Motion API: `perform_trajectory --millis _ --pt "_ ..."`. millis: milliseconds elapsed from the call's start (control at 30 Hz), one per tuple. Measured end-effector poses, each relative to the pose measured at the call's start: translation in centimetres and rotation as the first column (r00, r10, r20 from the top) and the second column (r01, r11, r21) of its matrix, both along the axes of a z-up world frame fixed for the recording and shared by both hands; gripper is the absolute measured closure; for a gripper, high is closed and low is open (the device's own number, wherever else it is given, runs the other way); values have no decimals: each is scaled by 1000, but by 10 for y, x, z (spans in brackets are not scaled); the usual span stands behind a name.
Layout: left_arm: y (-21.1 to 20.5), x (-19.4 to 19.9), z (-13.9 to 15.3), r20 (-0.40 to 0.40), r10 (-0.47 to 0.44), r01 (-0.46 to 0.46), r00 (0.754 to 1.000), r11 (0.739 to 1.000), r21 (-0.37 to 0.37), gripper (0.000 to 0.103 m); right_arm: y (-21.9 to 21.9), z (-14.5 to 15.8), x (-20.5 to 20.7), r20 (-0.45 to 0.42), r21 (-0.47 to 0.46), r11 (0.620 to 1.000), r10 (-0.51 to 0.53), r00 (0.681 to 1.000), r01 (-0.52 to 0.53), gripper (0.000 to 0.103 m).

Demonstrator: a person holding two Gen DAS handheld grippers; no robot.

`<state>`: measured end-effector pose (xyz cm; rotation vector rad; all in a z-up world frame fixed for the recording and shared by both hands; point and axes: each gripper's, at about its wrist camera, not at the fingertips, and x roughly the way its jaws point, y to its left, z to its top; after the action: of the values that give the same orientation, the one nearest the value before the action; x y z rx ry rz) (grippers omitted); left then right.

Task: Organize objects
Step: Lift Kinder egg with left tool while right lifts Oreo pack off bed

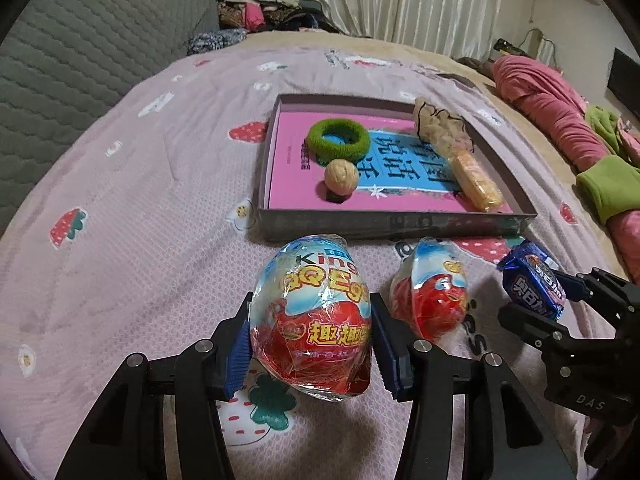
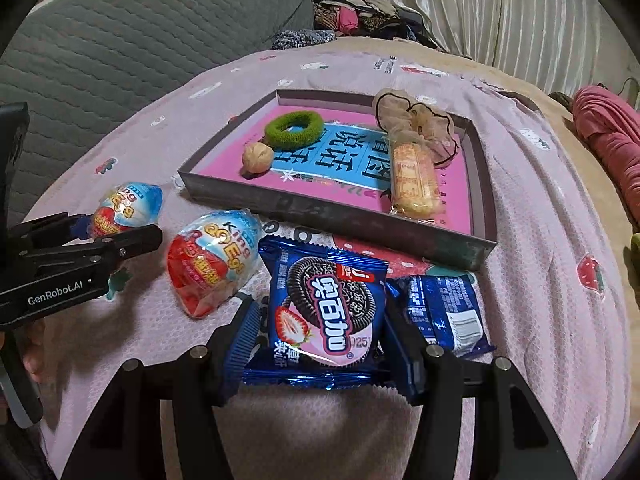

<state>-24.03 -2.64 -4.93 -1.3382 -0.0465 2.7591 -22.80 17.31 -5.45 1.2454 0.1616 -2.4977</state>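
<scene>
My left gripper (image 1: 310, 334) is shut on a red-and-blue wrapped King egg (image 1: 310, 316), held just above the pink strawberry bedspread. A second egg (image 1: 434, 296) lies to its right on the cloth. My right gripper (image 2: 320, 334) is shut on a blue Oreo packet (image 2: 326, 312), lifted slightly off the bed. Another blue packet (image 2: 444, 312) lies flat beside it, with the loose egg (image 2: 212, 260) on its other side. Each wrist view also catches the other gripper, the right gripper (image 1: 548, 300) with its packet and the left gripper (image 2: 120, 228) with its egg (image 2: 130, 204).
Beyond both grippers stands a shallow grey tray (image 1: 392, 224) lined with a pink book. In it lie a green hair ring (image 1: 338, 138), a walnut (image 1: 341, 176), a yellow snack pack (image 1: 476, 180) and a beige scrunchie (image 1: 438, 120). A grey quilted cushion (image 1: 80, 60) lies left, pink clothes (image 1: 552, 104) right.
</scene>
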Motion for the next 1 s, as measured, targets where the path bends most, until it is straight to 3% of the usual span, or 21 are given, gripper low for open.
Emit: perform_trajectory --millis 633,1000 --pt "8 47 48 -113 -24 25 993 1000 9 49 6 61 56 -104 2 1000 14 994 -13 43" --pt "14 76 96 -211 -58 70 976 996 50 49 6 113 92 -215 -6 999 44 976 -47 43"
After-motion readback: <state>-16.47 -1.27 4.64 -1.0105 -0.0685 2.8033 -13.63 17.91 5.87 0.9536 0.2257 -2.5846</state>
